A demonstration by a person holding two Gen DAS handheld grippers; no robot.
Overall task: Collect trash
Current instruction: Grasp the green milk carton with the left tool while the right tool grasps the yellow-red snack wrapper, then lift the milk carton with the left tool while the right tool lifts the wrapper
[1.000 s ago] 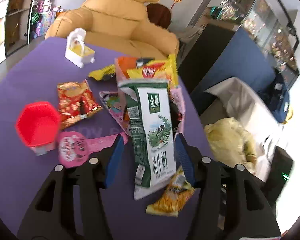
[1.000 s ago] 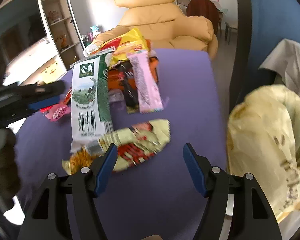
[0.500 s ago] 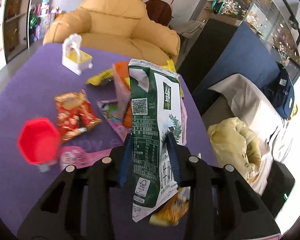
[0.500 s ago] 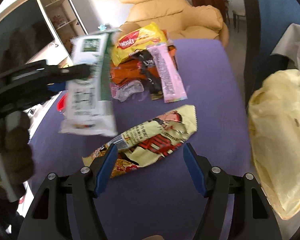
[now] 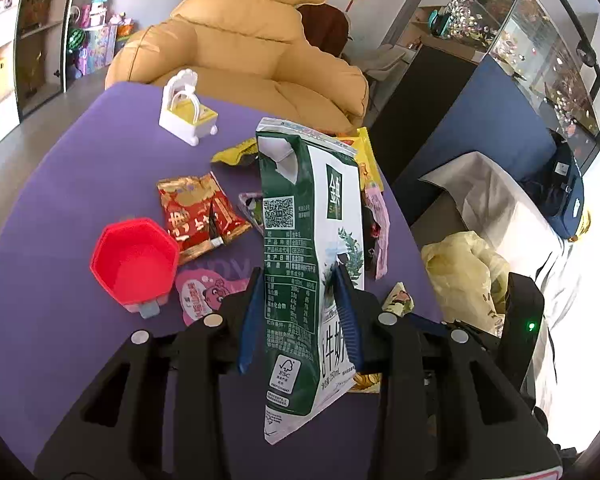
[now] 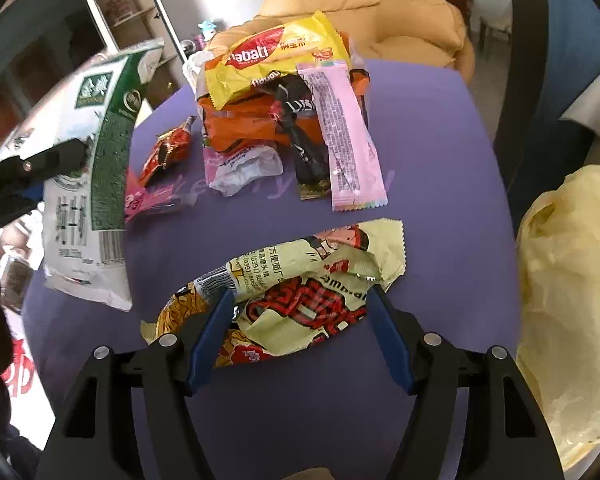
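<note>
Table (image 5: 60, 208): purple top, carries most of the litter; a tan armchair (image 5: 256, 40) stands behind its far edge.
Yellow bag (image 6: 572, 280): pale plastic, crumpled, off the table's right edge, well apart from the wrapper heap.
Milk carton (image 5: 308, 264): green and white, flattened, held upright and clear of the table top. In the right wrist view it hangs at the left, tilted, above the table's left edge.
Left gripper (image 5: 298, 316): blue pads pinch the lower half of the carton from both sides; the jaws have just been closing, with the carton between them.
Right gripper (image 6: 300, 320): fingers spread wide, straddling the crumpled pale-yellow noodle wrapper (image 6: 308, 280). Pad tips sit at its edges; no squeeze visible.
Wrapper heap (image 6: 284, 112): far middle of the table. A yellow wafer pack lies on top, orange and black wrappers under it, and a long pink wrapper (image 6: 344, 136) runs down the right side.
Red cup (image 5: 134, 260): six-sided, open side up, left part of the table.
Red snack packet (image 5: 198, 216): flat, just beside the cup.
Toy basket (image 5: 186, 114): white and yellow, far left of the table.
</note>
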